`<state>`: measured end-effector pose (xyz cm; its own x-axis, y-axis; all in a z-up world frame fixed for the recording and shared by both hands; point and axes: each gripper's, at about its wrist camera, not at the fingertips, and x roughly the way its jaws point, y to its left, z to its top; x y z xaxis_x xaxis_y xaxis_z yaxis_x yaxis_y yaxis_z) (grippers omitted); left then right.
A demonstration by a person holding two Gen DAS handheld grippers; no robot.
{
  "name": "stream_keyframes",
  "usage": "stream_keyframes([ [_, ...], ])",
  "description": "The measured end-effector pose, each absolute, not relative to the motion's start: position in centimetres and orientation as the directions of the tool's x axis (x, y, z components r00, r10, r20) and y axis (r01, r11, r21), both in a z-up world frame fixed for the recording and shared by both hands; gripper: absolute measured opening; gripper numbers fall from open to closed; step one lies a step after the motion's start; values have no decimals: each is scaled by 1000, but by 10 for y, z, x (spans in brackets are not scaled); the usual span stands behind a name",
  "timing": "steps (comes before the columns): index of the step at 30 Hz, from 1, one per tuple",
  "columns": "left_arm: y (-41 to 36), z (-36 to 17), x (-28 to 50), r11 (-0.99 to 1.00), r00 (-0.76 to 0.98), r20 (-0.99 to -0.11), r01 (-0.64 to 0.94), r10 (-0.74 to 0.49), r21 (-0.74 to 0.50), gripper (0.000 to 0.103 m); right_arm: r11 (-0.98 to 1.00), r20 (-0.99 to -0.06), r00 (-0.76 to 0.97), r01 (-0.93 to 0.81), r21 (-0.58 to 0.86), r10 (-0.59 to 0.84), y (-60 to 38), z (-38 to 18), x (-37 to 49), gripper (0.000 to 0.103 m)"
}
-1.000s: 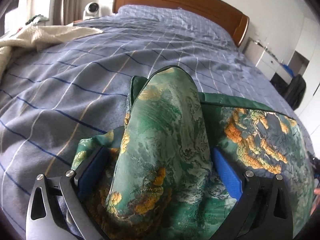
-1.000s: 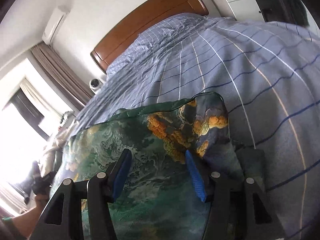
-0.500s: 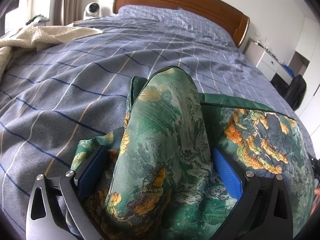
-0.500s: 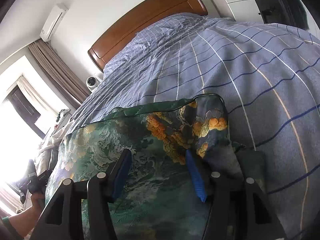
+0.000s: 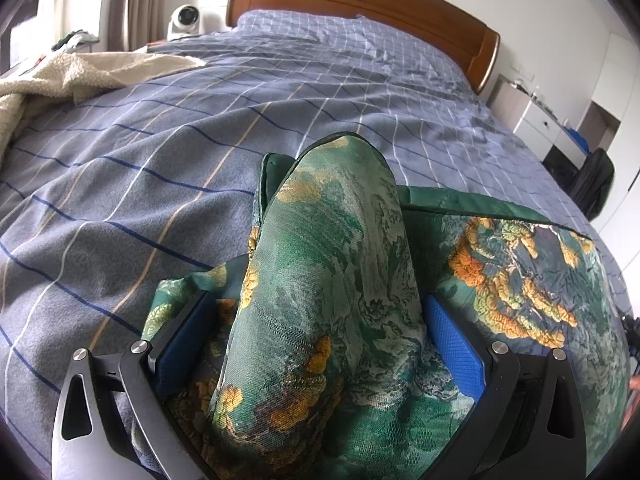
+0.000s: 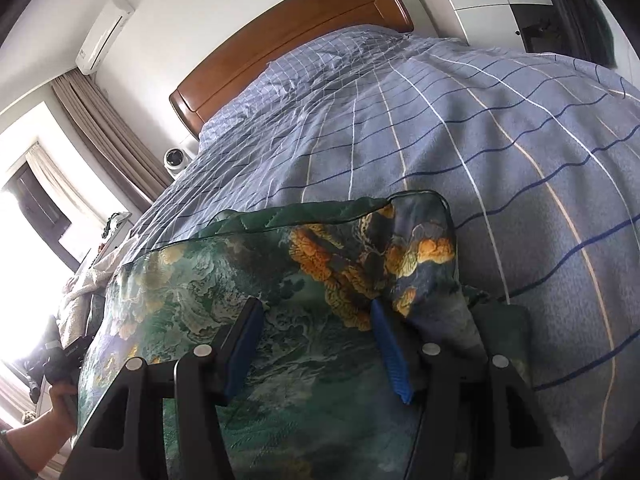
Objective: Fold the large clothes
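Sheeny woven garment (image 5: 332,280) — matt cloth bedspread (image 5: 160,160)

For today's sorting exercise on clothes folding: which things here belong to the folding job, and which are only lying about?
Part of the job:
- green patterned garment
- left gripper, fabric bunched between its fingers
- right gripper, fingers astride the cloth
- bed, the work surface

Just lying about:
- cream fleece blanket
- white fan
- white dresser
- air conditioner

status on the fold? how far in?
Done: the green garment lies on the bed with a straight folded far edge, so at least one fold looks made. In hand: a raised hump of it sits between the open left gripper fingers; the right gripper straddles its other end. Left: finish folding; the cream blanket is untouched.
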<state>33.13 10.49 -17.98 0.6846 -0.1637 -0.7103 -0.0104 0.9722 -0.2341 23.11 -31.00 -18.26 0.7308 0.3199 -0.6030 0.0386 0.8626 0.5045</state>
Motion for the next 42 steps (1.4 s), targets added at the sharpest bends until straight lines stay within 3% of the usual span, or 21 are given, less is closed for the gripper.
stream_keyframes([
  [11, 100, -158, 323, 989, 647, -760, -69, -57, -132, 101, 808, -609, 690, 58, 586, 392, -323, -175, 237, 57],
  [13, 105, -139, 299, 981, 663, -743, -68, -91, -181, 101, 814, -636, 674, 89, 575, 376, -328, -156, 229, 57],
  [15, 112, -121, 261, 965, 699, -696, -33, -165, -262, 101, 803, -576, 736, 74, 592, 356, -335, -123, 191, 58],
  [18, 107, -106, 218, 961, 705, -674, 38, -219, -273, 101, 787, -517, 766, 22, 617, 383, -343, -103, 132, 74],
  [19, 102, -103, 210, 960, 705, -669, 64, -236, -271, 102, 795, -522, 771, 33, 605, 365, -347, -101, 104, 74],
  [23, 65, -100, 204, 956, 677, -677, 167, -289, -241, 102, 775, -579, 738, 123, 620, 346, -353, -118, 36, 75],
  [27, 19, -99, 220, 948, 648, -692, 228, -318, -221, 102, 711, -562, 707, 119, 693, 430, -329, -134, 4, 76],
  [34, -49, -106, 251, 936, 587, -732, 270, -345, -225, 102, 679, -604, 679, 208, 704, 418, -309, -174, 31, 76],
  [37, -66, -136, 257, 951, 572, -773, 284, -273, -125, 103, 664, -590, 704, 226, 713, 395, -313, -176, 39, 76],
  [39, -72, -147, 247, 949, 622, -742, 308, -250, -61, 102, 645, -584, 709, 238, 726, 395, -317, -178, 45, 76],
  [42, -68, -144, 239, 948, 630, -735, 314, -251, -54, 102, 642, -610, 693, 274, 716, 384, -318, -183, 53, 76],
])
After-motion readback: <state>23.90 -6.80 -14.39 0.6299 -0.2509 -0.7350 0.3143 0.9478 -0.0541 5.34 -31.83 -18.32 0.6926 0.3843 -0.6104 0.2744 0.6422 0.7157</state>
